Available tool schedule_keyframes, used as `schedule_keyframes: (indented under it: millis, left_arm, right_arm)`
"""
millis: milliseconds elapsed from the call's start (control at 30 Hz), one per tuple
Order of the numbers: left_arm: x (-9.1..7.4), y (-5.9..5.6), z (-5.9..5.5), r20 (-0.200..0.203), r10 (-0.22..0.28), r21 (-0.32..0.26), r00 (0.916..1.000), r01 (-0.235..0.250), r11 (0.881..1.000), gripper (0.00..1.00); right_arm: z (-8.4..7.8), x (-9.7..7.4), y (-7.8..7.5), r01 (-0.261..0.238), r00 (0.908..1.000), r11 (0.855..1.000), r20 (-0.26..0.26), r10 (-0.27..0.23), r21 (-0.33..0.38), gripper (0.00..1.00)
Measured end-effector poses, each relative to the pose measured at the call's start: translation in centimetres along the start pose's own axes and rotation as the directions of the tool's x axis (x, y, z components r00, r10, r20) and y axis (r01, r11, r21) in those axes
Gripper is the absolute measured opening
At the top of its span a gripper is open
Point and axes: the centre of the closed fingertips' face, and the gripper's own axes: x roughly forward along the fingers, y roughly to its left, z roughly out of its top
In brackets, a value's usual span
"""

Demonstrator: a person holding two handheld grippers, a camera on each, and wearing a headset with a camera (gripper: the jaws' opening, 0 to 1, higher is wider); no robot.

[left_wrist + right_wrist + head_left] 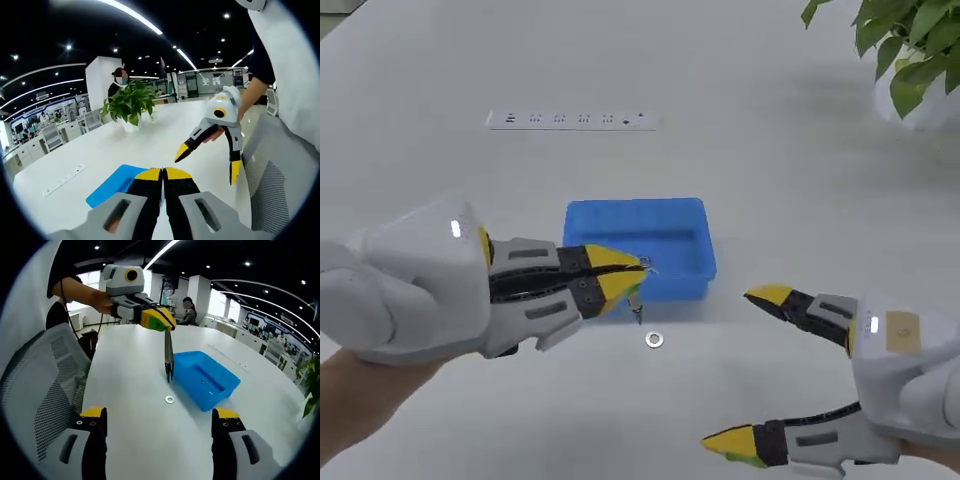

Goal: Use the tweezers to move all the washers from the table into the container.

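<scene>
- Washer lies flat on the counter, just beside the front wall of the blue container, on the person's side of it.
- Left gripper: jaws pressed together on the tweezers, which hang near upright, tips down and just above the counter.
- Key relation: the washer sits just beside the tweezer tips, slightly nearer the person and to the right. The coming move is judged to be a short shift and descent onto it.
- Right gripper: jaws wide apart, holding nothing, right of the washer and farther from it than the left.
- Surroundings: power strip beyond the container and plant at far right, both well apart. Nothing stands between tips and washer.
- Risk, as a judgement: the thin washer may slide when pinched.
</scene>
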Motion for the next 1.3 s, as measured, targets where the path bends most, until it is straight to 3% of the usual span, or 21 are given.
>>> schedule_keyframes:
  millis: [167, 500, 867, 1300]
  left_arm:
    - [0.7, -0.4, -0.4, 0.005, -0.015, -0.011, 0.9999, 0.015, 1.0, 0.04]
    - [1.6, -0.6, -1.6, -0.007, -0.05, -0.026, 0.9987, 0.049, 0.998, 0.04]
    - [2.6, -1.4, -2.2, -0.014, -0.09, -0.036, 0.9958, 0.09, 0.995, 0.04]
    - [2.1, -1.4, -2.4, -0.042, -0.099, -0.021, 0.9941, 0.099, 0.995, 0.04]
  right_arm:
    - [-0.2, 0.1, 0.4, -0.031, 0.9995, 1.0, -0.004, 0.031, -0.003, 1.0]
    - [-0.1, 0.9, 1.0, -0.071, 0.9975, 0.997, 0.005, 0.071, 0.001, 1.0]
    - [-0.8, 1.4, 2.2, -0.121, 0.9926, 0.992, -0.005, 0.121, 0.024, 1.0]
    - [-0.7, 1.9, 2.5, -0.137, 0.9905, 0.99, -0.008, 0.137, 0.037, 1.0]
